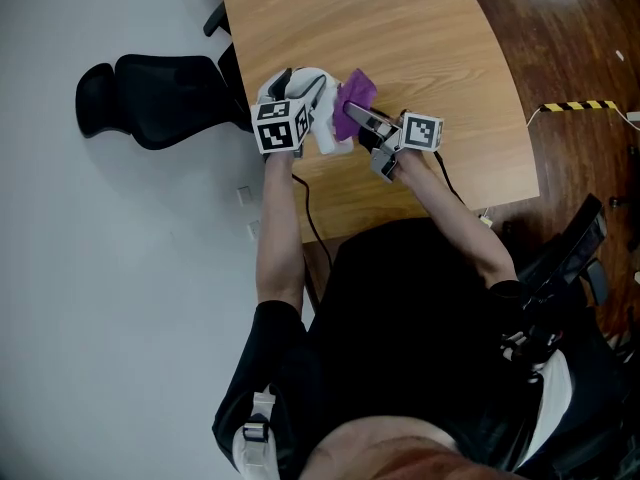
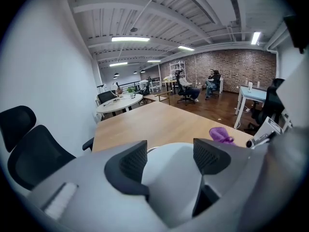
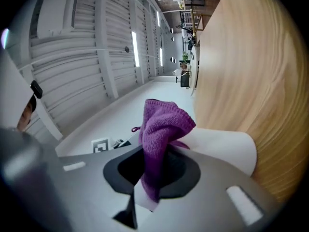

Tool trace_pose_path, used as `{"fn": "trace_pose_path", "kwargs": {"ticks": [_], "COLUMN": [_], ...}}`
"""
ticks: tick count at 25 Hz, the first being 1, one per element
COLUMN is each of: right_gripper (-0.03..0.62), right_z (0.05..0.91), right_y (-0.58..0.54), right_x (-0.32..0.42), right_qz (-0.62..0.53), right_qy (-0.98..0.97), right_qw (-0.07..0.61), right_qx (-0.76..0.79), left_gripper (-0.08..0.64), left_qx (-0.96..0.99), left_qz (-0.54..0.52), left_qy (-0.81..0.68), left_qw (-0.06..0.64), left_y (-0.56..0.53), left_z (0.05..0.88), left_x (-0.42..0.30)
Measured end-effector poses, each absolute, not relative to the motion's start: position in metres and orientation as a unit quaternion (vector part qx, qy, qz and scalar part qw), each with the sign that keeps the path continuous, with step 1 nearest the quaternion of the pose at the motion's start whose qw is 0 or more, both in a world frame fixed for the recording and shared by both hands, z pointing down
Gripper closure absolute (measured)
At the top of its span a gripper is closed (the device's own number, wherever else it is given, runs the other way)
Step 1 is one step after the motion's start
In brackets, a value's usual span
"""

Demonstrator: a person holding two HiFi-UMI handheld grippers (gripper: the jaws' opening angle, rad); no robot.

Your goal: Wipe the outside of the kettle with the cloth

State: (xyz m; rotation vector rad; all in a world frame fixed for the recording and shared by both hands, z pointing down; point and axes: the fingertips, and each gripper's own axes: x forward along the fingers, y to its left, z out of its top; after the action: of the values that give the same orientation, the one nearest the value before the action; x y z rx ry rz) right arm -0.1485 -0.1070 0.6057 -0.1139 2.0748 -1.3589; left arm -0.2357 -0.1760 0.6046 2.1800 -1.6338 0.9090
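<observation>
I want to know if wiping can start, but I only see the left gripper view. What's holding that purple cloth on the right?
Observer: The right gripper is. Its jaws are shut on the purple cloth.
Operator: Is any cloth sticking out?
Observer: Yes, a bunched end pokes out past the jaws, in front of the white kettle.
Operator: Where is that gripper?
Observer: In the head view it is over the wooden table, just right of the kettle.
</observation>
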Motion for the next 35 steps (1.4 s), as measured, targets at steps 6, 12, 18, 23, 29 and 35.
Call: {"fn": "trace_pose_path", "kwargs": {"ticks": [6, 12, 18, 23, 29, 35], "right_gripper": [0.546, 0.546, 0.546, 0.546, 0.546, 0.546], "right_z": [0.726, 0.802, 0.838, 0.838, 0.836, 0.757], "right_y": [-0.102, -0.100, -0.096, -0.093, -0.082, -0.103], "right_x": [-0.158, -0.159, -0.162, -0.163, -0.150, -0.098], "right_qz": [-0.629, -0.661, -0.680, -0.680, -0.693, -0.661], "right_qy": [0.732, 0.706, 0.690, 0.693, 0.677, 0.673], "right_qw": [0.221, 0.147, 0.090, 0.085, 0.120, 0.256], "right_qx": [-0.139, -0.207, -0.231, -0.223, -0.216, -0.211], "left_gripper": [0.063, 0.063, 0.064, 0.067, 0.066, 0.069], "left_qx": [0.758, 0.763, 0.784, 0.818, 0.857, 0.837], "left_qz": [0.309, 0.302, 0.300, 0.309, 0.328, 0.349], "left_qy": [-0.563, -0.563, -0.538, -0.479, -0.391, -0.416], "left_qw": [0.115, 0.097, 0.082, 0.077, 0.075, 0.074], "left_y": [-0.169, -0.163, -0.163, -0.168, -0.170, -0.174], "left_z": [0.598, 0.593, 0.590, 0.593, 0.600, 0.595], "left_x": [-0.229, -0.224, -0.218, -0.209, -0.181, -0.169]}}
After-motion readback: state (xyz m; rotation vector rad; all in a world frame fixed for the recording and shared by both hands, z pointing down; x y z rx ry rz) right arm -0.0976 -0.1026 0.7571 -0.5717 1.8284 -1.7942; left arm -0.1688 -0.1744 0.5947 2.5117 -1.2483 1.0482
